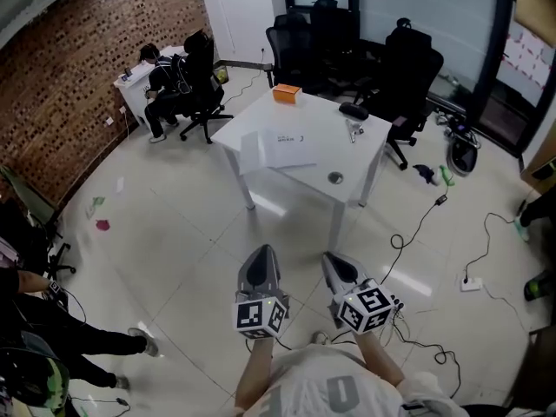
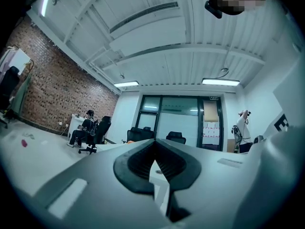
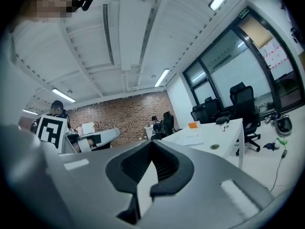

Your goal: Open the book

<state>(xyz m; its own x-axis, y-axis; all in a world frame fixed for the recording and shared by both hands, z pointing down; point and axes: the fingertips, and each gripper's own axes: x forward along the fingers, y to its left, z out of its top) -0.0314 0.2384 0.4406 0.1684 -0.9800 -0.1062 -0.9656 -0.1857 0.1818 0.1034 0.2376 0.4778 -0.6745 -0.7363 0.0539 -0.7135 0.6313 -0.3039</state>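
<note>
**Ana:** Two grippers in the head view: how do they stand?

**Ben:** Side by side, low in the frame, over glossy pale floor tiles (image 1: 174,233). The left gripper (image 1: 260,252) and the right gripper (image 1: 334,259) are each a grey wedge with a marker cube (image 1: 261,314) behind it. Both look pinched together and carry nothing. The book (image 1: 282,142) lies flat and white on the white square table (image 1: 317,115), well ahead of them. An orange box (image 1: 287,94) sits at the table's far edge.

**Ana:** And the left gripper view?

**Ben:** The left gripper (image 2: 155,146) has ribbed black pads (image 2: 138,161) that meet at the tips, leaving only a thin slit lower down. Nothing sits in the slit. I cannot pick out the book here.

**Ana:** The right gripper view?

**Ben:** The right gripper (image 3: 151,144) is closed tip to tip and empty, with the same ridged lining set in smooth grey plastic. Off to the right stands the table (image 3: 224,130). The book (image 3: 193,138) is a thin white slab on its top, with the orange box (image 3: 192,125) beyond. Neither gripper touches the book.
</note>
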